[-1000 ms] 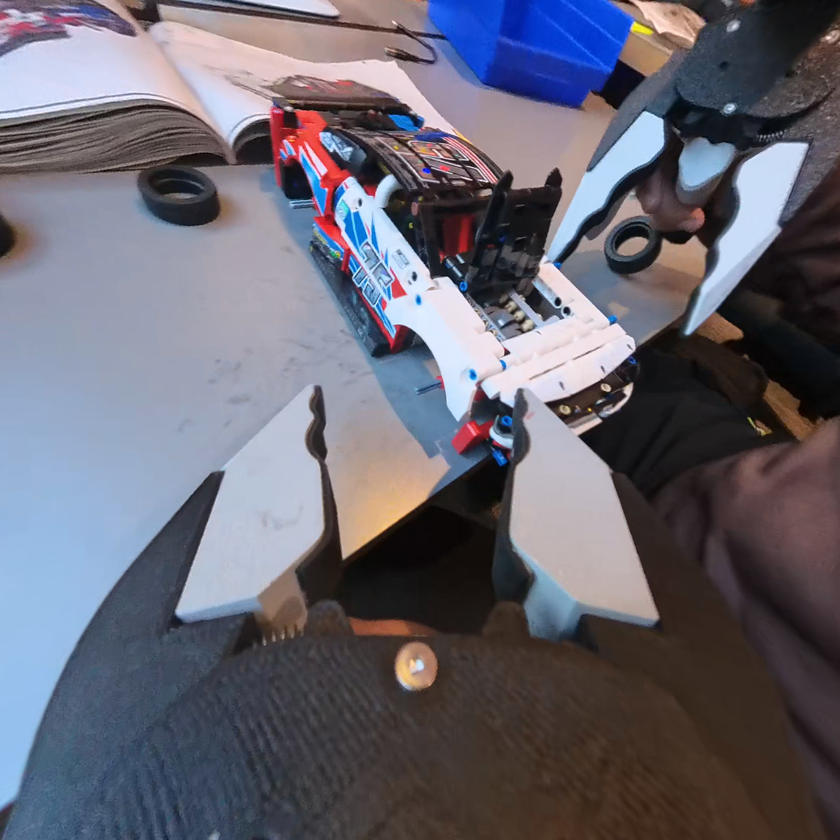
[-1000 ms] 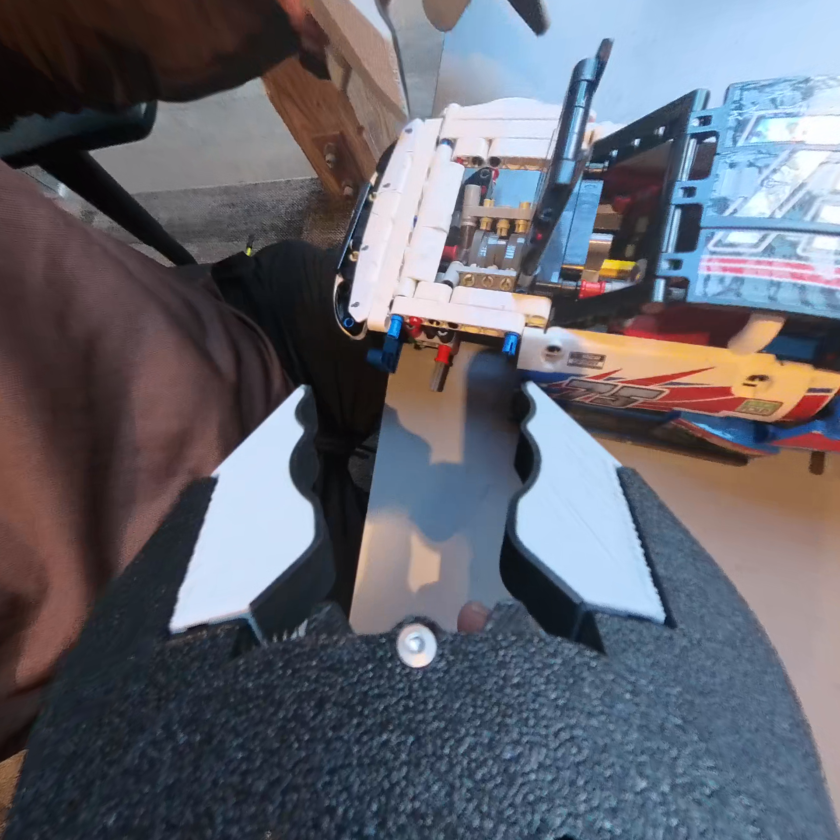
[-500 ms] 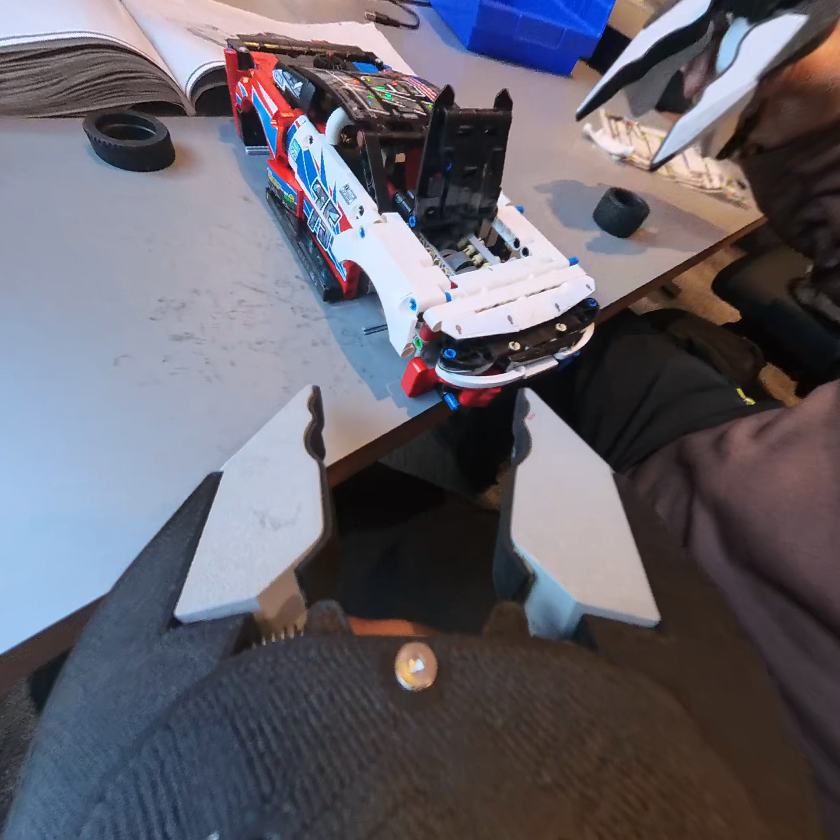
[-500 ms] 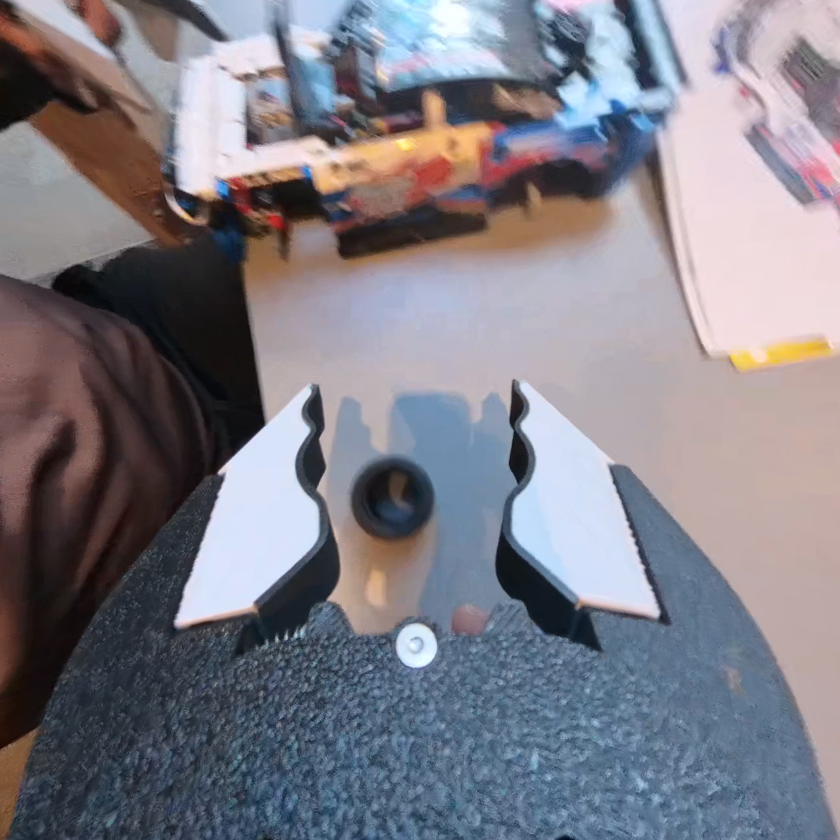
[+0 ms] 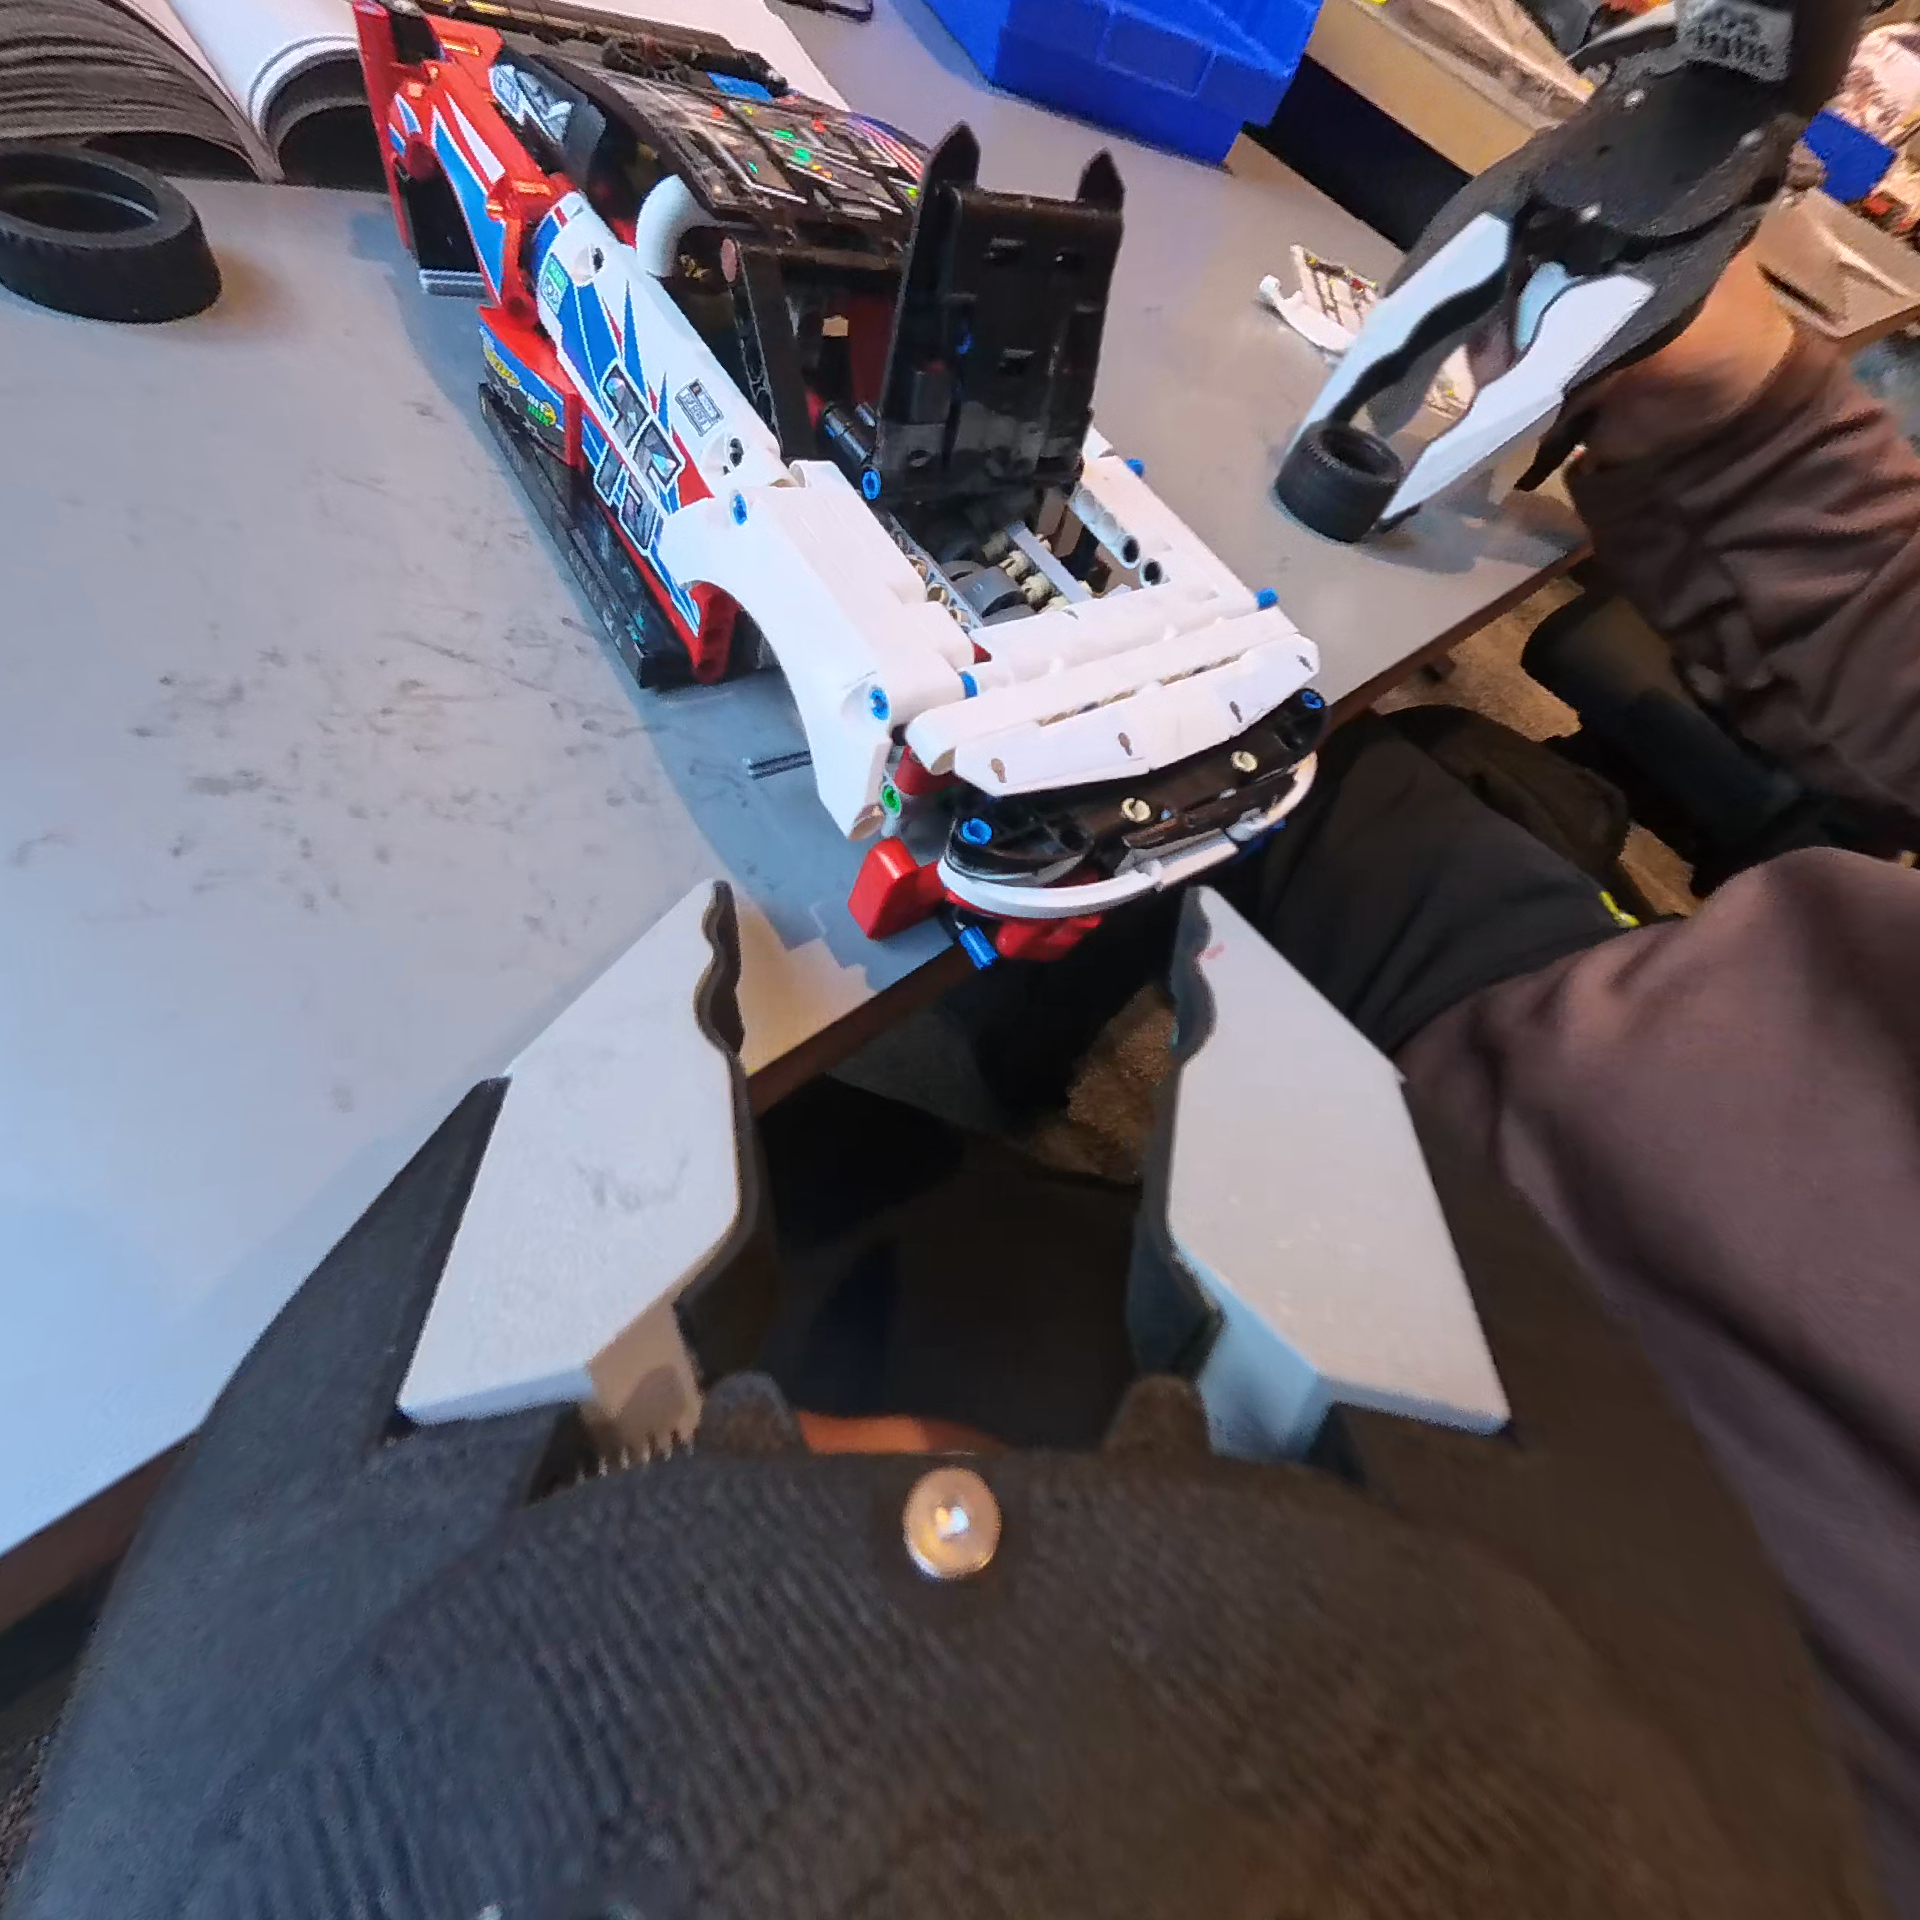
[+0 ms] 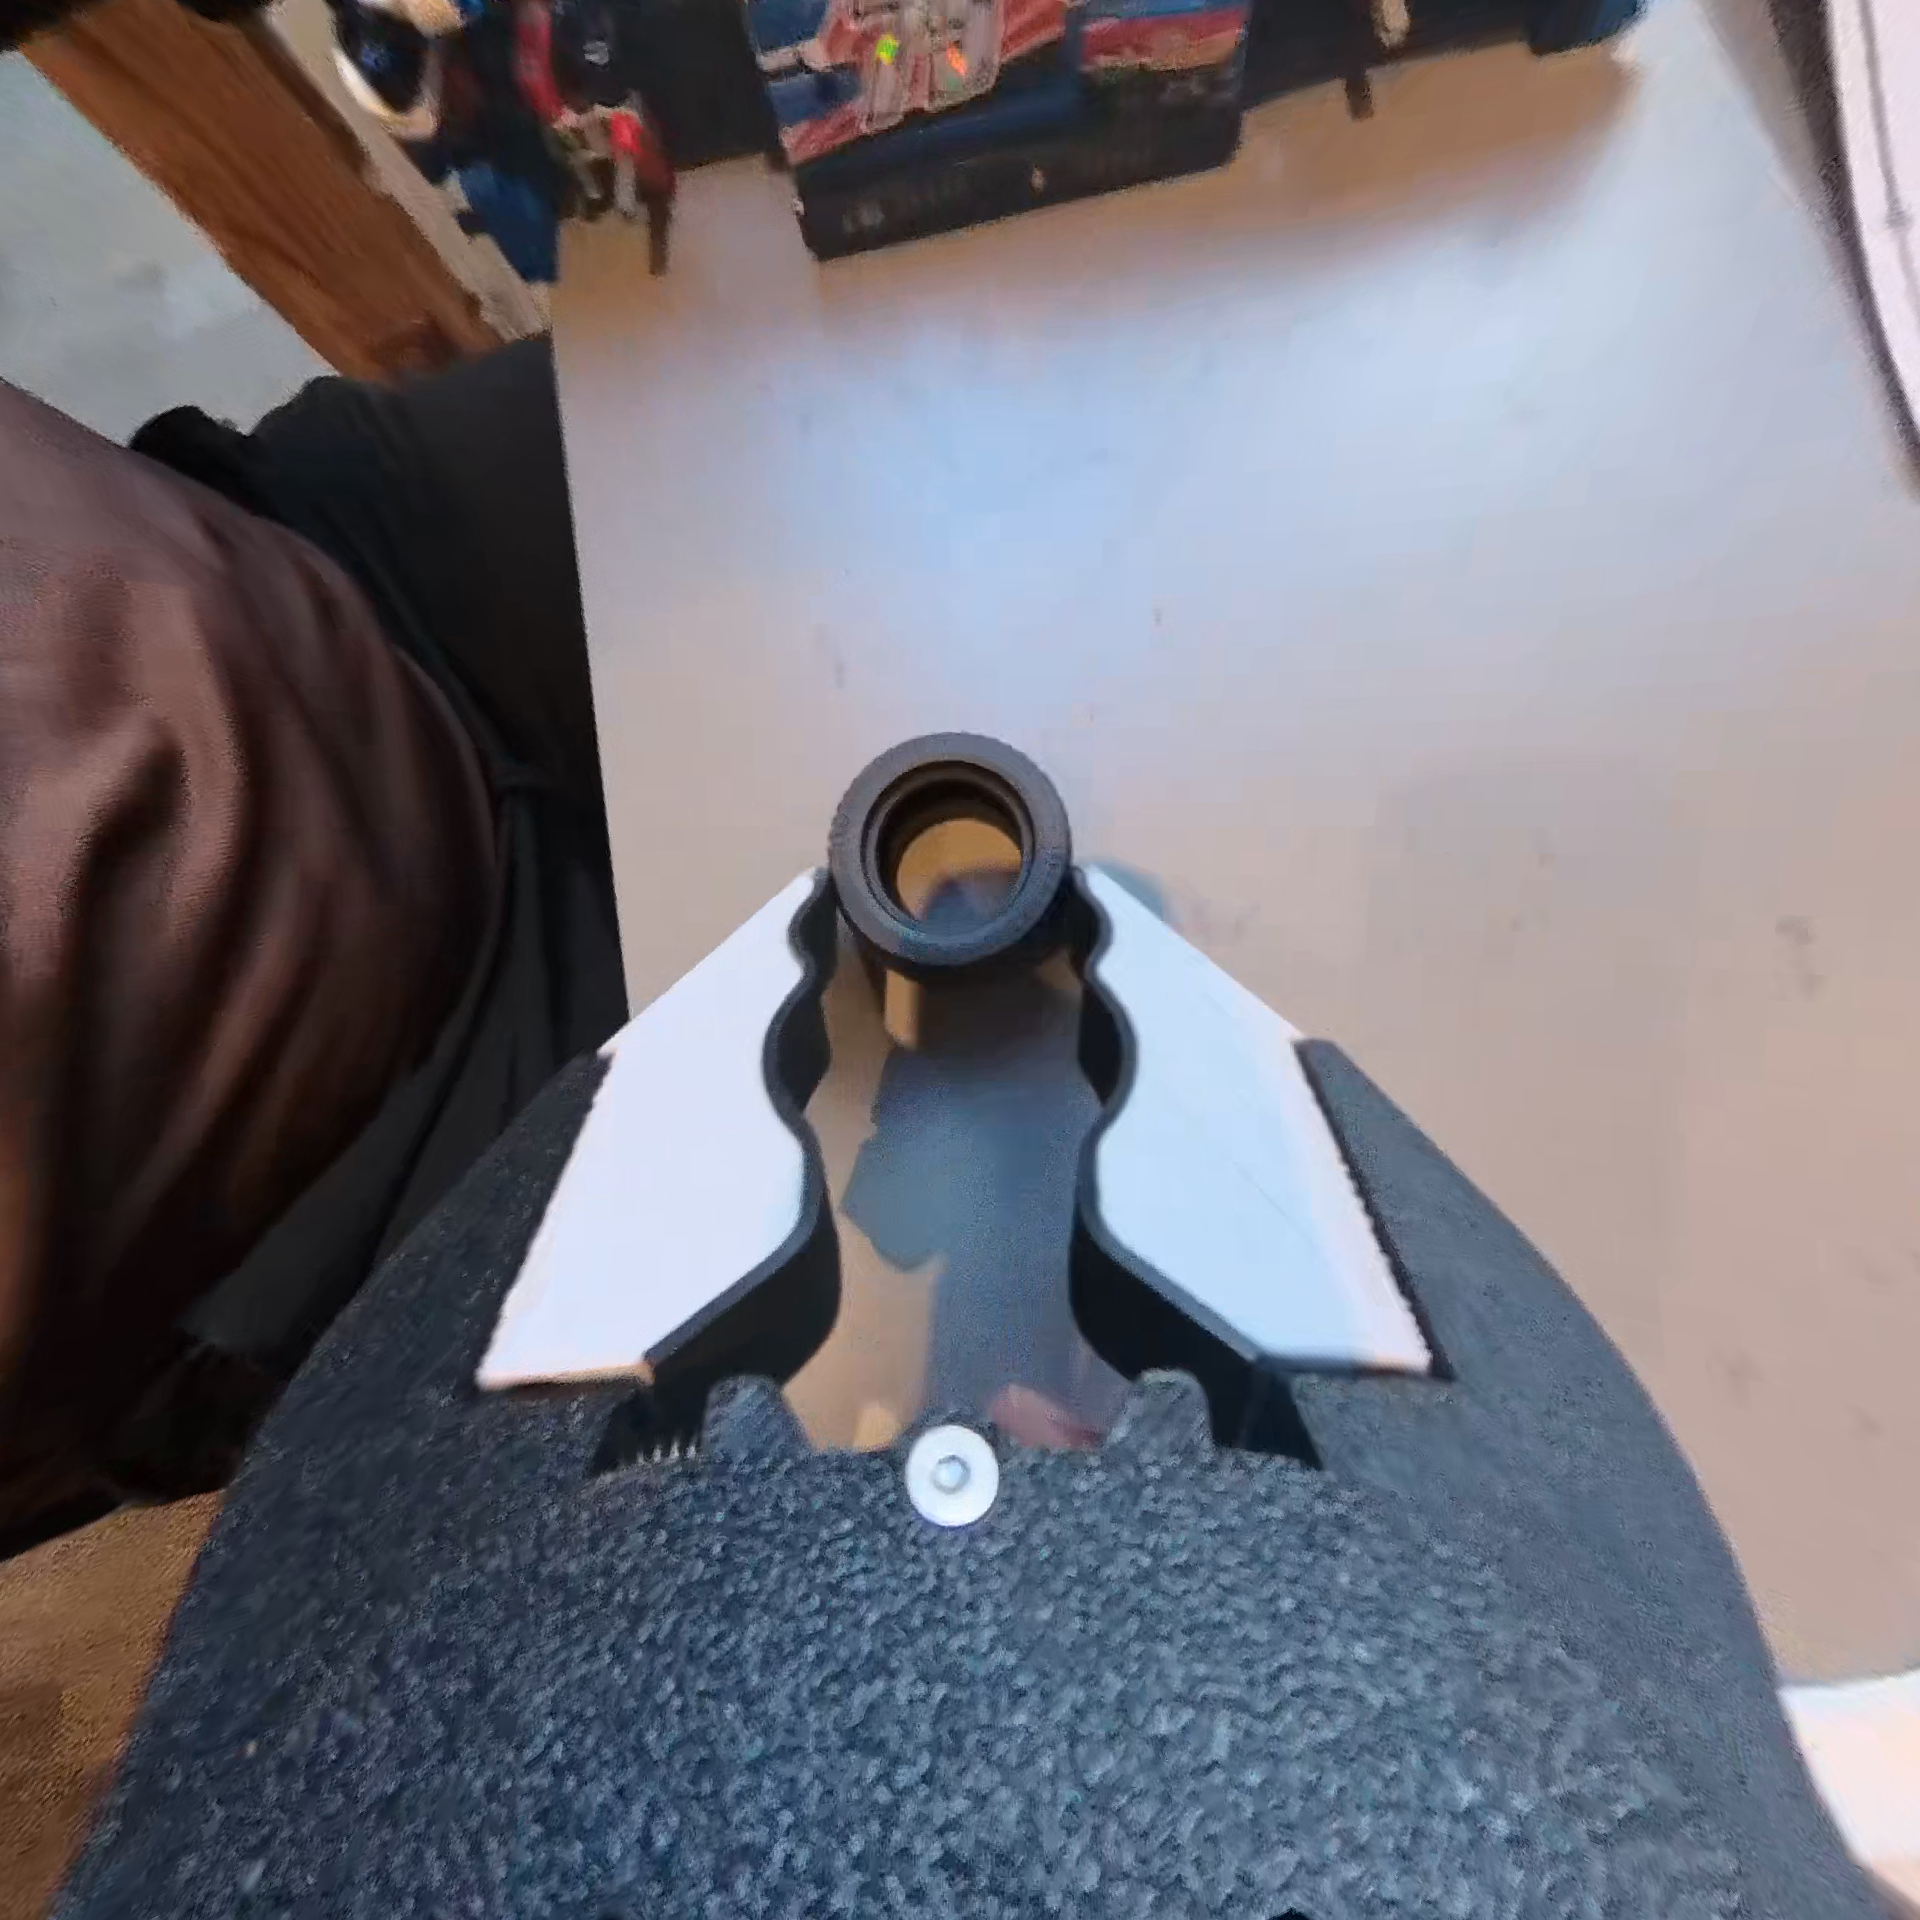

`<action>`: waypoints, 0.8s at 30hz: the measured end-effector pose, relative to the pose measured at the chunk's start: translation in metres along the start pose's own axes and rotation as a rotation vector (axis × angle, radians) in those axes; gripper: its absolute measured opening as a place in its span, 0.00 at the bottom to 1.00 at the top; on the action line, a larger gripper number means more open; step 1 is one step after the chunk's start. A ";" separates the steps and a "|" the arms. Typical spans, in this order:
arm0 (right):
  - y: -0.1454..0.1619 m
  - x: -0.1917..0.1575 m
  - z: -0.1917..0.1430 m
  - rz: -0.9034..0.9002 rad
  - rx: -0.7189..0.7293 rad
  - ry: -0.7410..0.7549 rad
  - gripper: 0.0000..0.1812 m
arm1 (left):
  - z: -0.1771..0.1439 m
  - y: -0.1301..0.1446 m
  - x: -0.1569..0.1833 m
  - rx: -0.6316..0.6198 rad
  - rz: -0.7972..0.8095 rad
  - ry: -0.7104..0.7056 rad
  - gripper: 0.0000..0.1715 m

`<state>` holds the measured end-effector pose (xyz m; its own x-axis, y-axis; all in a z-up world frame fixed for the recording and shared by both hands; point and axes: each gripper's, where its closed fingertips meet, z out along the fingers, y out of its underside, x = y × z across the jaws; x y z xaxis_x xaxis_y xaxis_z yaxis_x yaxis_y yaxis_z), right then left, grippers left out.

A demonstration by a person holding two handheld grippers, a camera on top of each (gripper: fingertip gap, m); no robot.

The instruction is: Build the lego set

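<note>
Small black tyre [image 6: 951, 852] sat at the very tips of the right gripper [image 6: 951, 920], jaws drawn in against its two sides and seemingly clamped on it, low over the table [image 6: 1351, 623] near its edge. Judged the step in hand: picking up a loose tyre for the car. Ahead of those jaws, well apart, lay the red, white and blue lego car [image 5: 831, 499] (blurred in the right wrist view), nose overhanging the table edge, black hood panel raised. Just beyond the tips of the left gripper [image 5: 956, 971], jaws wide apart and holding nothing, sat that nose. Farther off to the left of those jaws, a larger tyre [image 5: 94, 244]. Next move likely called for a lift, then a carry toward the car, the left gripper steadying the body.
</note>
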<state>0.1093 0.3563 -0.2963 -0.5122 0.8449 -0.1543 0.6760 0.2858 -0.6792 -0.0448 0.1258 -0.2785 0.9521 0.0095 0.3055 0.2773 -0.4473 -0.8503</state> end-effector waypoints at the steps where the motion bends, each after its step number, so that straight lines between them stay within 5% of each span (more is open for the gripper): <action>1: -0.006 -0.002 0.002 -0.015 0.012 -0.011 0.25 | 0.001 -0.001 0.000 0.007 -0.005 0.008 0.48; 6: -0.044 -0.005 0.015 -0.124 0.049 -0.049 0.25 | -0.002 -0.005 -0.007 0.055 -0.033 0.044 0.48; 14: -0.041 -0.010 0.031 -0.244 -0.069 -0.251 0.31 | -0.006 -0.009 -0.015 0.073 -0.119 0.082 0.42; 21: -0.106 0.039 0.016 -0.194 0.115 -0.269 0.40 | -0.017 -0.004 -0.001 0.072 -0.184 0.024 0.47; 24: -0.139 0.068 0.022 -0.084 0.120 -0.252 0.44 | -0.017 0.006 0.002 0.061 -0.238 -0.071 0.40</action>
<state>-0.0312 0.3635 -0.2283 -0.6895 0.6770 -0.2573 0.5657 0.2816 -0.7750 -0.0437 0.1073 -0.2759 0.8651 0.1716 0.4713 0.5000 -0.3699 -0.7831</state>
